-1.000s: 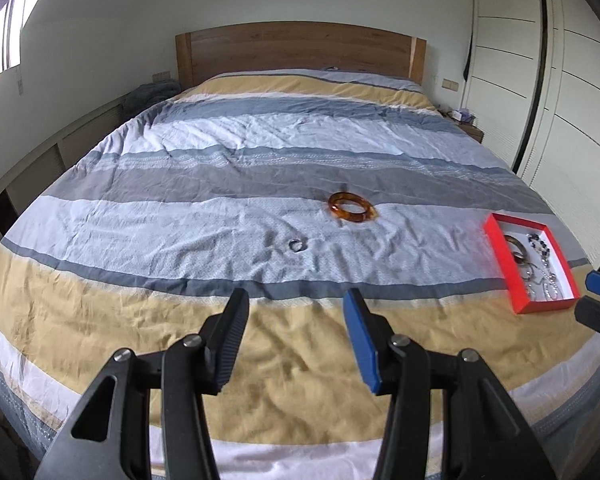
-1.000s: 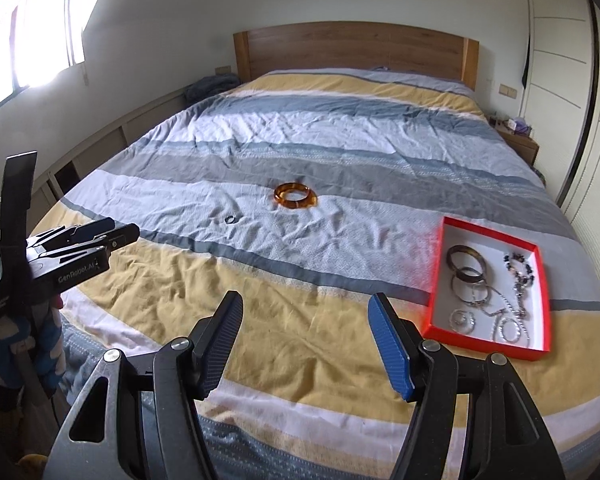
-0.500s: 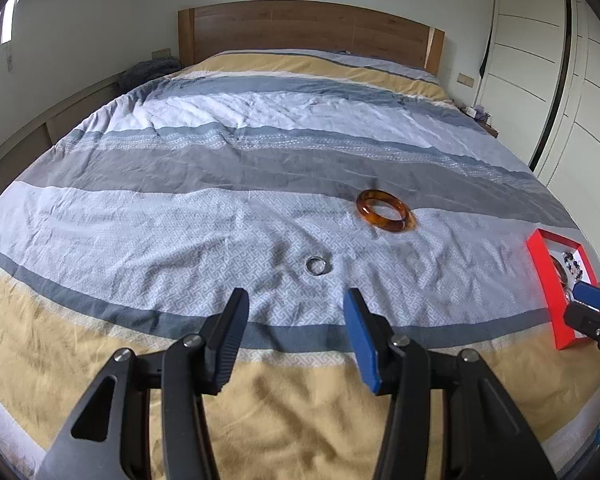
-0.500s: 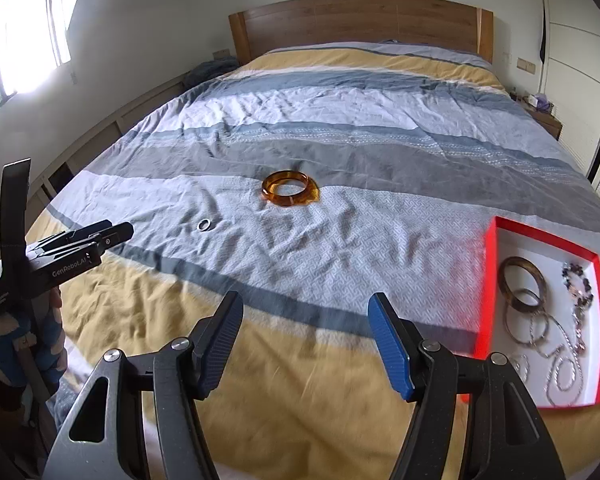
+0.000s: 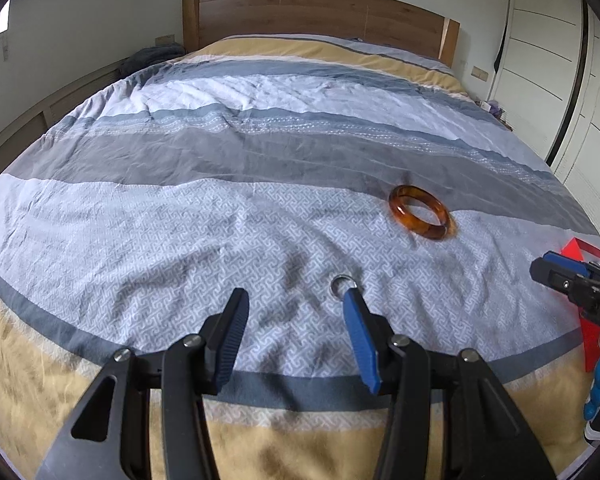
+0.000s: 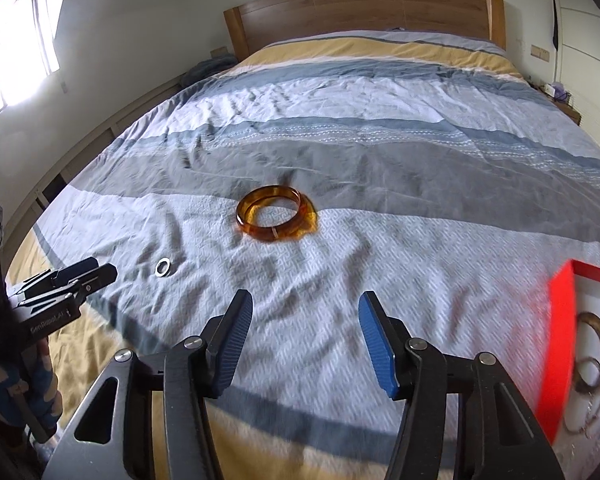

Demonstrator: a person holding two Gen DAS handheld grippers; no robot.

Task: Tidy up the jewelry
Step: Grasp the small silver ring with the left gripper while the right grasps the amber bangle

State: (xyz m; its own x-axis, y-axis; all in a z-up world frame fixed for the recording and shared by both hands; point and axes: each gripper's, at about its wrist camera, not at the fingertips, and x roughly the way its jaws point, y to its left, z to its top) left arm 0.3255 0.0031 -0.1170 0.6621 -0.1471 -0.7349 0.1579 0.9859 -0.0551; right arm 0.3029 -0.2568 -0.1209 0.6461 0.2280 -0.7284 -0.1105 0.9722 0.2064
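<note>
An amber bangle [image 5: 422, 216] lies on the striped bedspread; it also shows in the right wrist view [image 6: 276, 220]. A small silver ring [image 5: 341, 282] lies on the white stripe, just past the right fingertip of my open, empty left gripper [image 5: 296, 296]. The ring shows in the right wrist view too [image 6: 164, 267]. My right gripper [image 6: 306, 304] is open and empty, low over the bed, short of the bangle. A red tray [image 6: 560, 344] holding several bracelets and chains sits at the right; its corner shows in the left wrist view [image 5: 584, 252].
The bedspread [image 5: 220, 208] is wrinkled around the jewelry. A wooden headboard [image 5: 320, 12] stands at the far end. White wardrobe doors [image 5: 548, 60] run along the right. Low shelving [image 6: 80, 148] lines the left wall.
Both grippers have moved forward and lower over the bed. The ring now lies right at the left gripper's fingertip, and the bangle is closer to the right gripper. Jaws stay open.
</note>
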